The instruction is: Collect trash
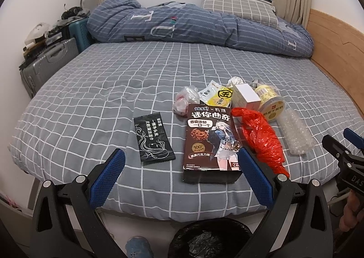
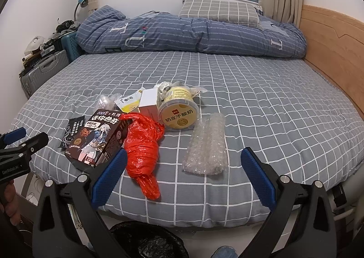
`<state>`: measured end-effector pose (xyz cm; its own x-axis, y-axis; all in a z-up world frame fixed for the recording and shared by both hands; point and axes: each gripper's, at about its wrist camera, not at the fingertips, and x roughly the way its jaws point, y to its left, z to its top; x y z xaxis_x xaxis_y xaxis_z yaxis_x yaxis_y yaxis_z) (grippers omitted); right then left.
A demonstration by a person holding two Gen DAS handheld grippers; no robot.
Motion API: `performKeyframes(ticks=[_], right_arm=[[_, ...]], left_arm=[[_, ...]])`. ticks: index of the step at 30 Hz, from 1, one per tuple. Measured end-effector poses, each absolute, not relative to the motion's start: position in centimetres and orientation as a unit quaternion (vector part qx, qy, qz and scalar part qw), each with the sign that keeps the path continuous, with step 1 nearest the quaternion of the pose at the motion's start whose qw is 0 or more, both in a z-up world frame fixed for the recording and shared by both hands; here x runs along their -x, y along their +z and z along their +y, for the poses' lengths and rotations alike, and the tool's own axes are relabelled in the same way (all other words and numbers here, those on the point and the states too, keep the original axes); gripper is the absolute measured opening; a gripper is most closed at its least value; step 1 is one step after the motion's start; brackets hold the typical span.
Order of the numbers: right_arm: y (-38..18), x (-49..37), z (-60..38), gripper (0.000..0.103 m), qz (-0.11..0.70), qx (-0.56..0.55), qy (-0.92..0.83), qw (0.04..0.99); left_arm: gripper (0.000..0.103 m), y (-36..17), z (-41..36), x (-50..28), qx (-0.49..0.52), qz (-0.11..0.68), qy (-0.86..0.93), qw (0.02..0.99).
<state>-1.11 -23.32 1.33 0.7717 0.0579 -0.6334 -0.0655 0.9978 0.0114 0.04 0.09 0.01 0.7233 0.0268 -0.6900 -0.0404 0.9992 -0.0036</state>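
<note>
A pile of trash lies on the grey checked bed sheet (image 1: 91, 98), right of centre in the left wrist view and left of centre in the right wrist view. Stiffest is a dark cardboard cookie box (image 1: 210, 139), flat and rectangular, printed with a cartoon figure. Left of it, apart, lies a glossy black sachet (image 1: 152, 137). Touching the box's right edge is a crinkled red plastic bag (image 1: 261, 138), twisted to a point toward the lower frame edge. Further right sits a roll of clear bubble wrap (image 1: 295, 130), knobbly and cylindrical. Behind these cluster a round yellow yogurt tub (image 1: 270, 103) on its side, a small white carton (image 1: 246, 95), a yellow wrapper (image 1: 218, 95) and a knotted clear bag (image 1: 185, 101).

The right wrist view shows the tub's lid face (image 2: 178, 117) full on; the left wrist view shows the sachet whole.

The left gripper (image 1: 182, 167) stands wide, blue ribbed pads empty, over the box's near end. The right gripper (image 2: 184, 167) is equally wide and empty, framing the red bag's tail and the bubble wrap. Below both, past the mattress edge, a black-lined bin (image 1: 209, 237) opens. The sheet is bare toward the upper frame up to a folded blue quilt (image 1: 193, 26).
</note>
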Motion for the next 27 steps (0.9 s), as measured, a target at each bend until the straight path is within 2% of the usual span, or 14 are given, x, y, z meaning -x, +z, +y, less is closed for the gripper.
performKeyframes(ticks=[18, 27], right_arm=[[1.3, 1.1, -23.4, 0.096, 0.334, 0.007, 0.033, 0.942], [0.1, -0.1, -24.0, 0.096, 0.353, 0.006, 0.023, 0.935]], left_arm=[[0.097, -0.2, 0.0, -0.3, 0.013, 0.377, 0.016, 0.926], [0.097, -2.5, -1.2, -2.2, 0.012, 0.408, 0.005, 0.913]])
